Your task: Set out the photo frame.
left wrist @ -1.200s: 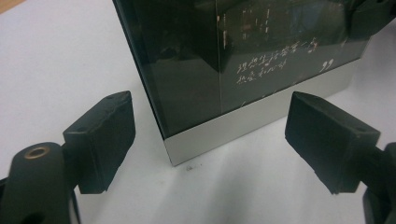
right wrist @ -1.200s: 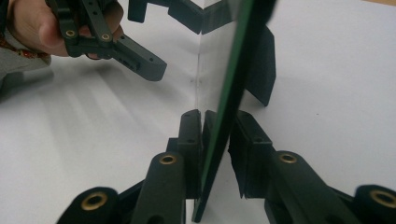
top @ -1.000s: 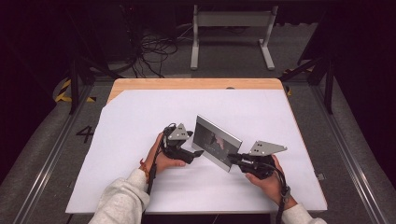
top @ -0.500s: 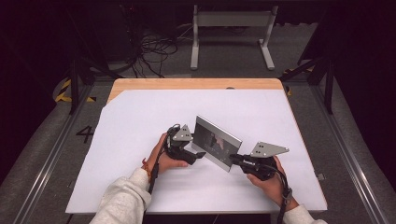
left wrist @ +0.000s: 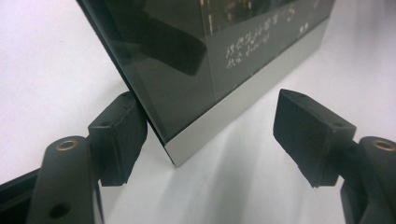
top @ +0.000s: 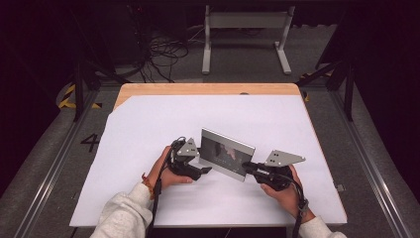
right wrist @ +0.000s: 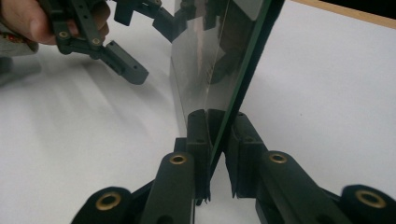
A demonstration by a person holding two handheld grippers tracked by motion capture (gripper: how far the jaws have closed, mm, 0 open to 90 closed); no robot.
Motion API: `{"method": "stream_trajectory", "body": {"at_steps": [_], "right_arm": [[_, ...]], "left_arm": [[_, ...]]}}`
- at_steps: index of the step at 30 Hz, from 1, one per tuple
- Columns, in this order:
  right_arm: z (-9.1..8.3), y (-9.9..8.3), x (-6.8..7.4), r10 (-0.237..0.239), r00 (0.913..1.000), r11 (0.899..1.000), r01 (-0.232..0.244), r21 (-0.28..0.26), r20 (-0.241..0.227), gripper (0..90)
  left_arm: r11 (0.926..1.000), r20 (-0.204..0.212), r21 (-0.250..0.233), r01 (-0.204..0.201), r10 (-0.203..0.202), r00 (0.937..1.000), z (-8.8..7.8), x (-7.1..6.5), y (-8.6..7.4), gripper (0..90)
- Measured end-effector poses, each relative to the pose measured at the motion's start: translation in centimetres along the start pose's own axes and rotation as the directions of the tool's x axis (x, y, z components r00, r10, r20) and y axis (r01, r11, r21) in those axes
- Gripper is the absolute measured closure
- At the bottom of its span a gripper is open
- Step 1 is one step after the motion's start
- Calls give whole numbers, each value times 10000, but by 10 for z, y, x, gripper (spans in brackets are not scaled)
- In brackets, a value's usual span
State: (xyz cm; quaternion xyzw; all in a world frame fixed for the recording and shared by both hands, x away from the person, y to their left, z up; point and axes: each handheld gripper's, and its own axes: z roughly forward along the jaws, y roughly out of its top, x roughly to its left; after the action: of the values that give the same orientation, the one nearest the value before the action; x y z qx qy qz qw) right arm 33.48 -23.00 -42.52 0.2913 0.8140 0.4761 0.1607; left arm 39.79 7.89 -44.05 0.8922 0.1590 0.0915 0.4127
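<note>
A flat panel (top: 227,153) with dark glass and a silver rim stands upright on its long edge on the white table (top: 148,124). My right gripper (top: 246,168) is shut on its right end; in the right gripper view the jaws (right wrist: 217,135) pinch the thin edge of the panel (right wrist: 215,56). My left gripper (top: 202,163) straddles the left end. In the left gripper view the panel's corner (left wrist: 210,70) sits between the open jaws (left wrist: 212,135). One pad (left wrist: 119,135) is close to the back face and the other stands well off. These jaws have just been closing.
The white sheet covers a wooden tabletop whose far edge (top: 208,89) shows. Beyond it are a metal stand (top: 245,29) and cables (top: 163,49) on the floor. The person's forearms come in from the bottom edge.
The left gripper's jaws have narrowed around the panel's left end. The right gripper and the panel have kept still.
</note>
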Motion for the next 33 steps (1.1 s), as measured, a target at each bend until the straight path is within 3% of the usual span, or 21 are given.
{"method": "stream_trajectory", "body": {"at_steps": [6,10,13,19,25,33], "right_arm": [[0,-1,2,-137,9996,9996,130,258,263,755],[-3,-5,4,-316,9988,9981,295,533,378,780],[-7,-8,3,-201,9991,9990,186,417,368,809],[-6,-7,6,-325,9984,9987,306,413,471,829],[-3,-8,4,-198,9972,9995,180,257,719,829],[0,-7,0,-29,9957,9999,15,156,927,819]], "left_arm": [[9997,-49,-238,-82,81,10000,-4,1,0,271],[9976,-141,-689,101,-111,9998,-3,3,1,272],[9965,-140,-831,-37,26,9999,-1,3,2,287],[9971,-426,-756,-75,43,9991,-2,3,2,392],[9964,-313,-822,226,-252,9992,-6,5,-1,500],[9970,-324,-752,200,-225,9992,-11,6,-5,602]]}}
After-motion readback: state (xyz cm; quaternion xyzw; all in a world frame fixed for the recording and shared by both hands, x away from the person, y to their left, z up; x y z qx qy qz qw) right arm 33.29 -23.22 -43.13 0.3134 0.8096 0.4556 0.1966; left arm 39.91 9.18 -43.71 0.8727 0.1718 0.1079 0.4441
